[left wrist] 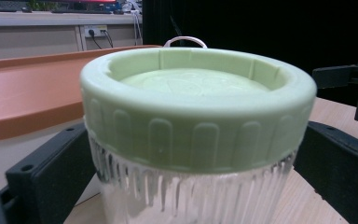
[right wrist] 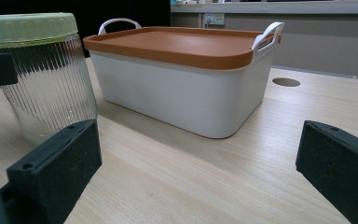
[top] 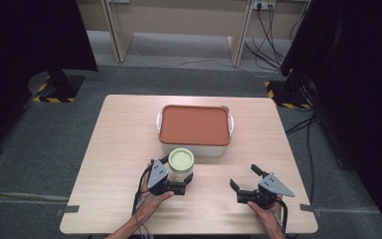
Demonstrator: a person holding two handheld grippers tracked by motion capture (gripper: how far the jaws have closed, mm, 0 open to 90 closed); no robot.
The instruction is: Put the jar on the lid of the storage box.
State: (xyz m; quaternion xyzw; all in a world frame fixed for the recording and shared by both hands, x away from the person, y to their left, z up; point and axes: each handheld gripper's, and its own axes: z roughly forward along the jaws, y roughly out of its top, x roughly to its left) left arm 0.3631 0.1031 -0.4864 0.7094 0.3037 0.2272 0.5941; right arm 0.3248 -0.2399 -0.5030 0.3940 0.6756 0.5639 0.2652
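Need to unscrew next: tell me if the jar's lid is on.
On: the green lid sits square atop the upright jar.

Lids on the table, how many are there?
2. A pale green lid is on the ribbed glass jar between the left gripper's jaws; an orange lid covers the white box behind it.

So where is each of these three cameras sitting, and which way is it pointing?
High view: above the person's side, looking forward and down on the table; both hands, left gripper and right gripper show.
Left gripper view: rides the left gripper, facing the jar between its black jaws.
Right gripper view: low over the table, facing the white box; its own jaws stand wide apart.
Shared: jar and orange lid appear in all three.
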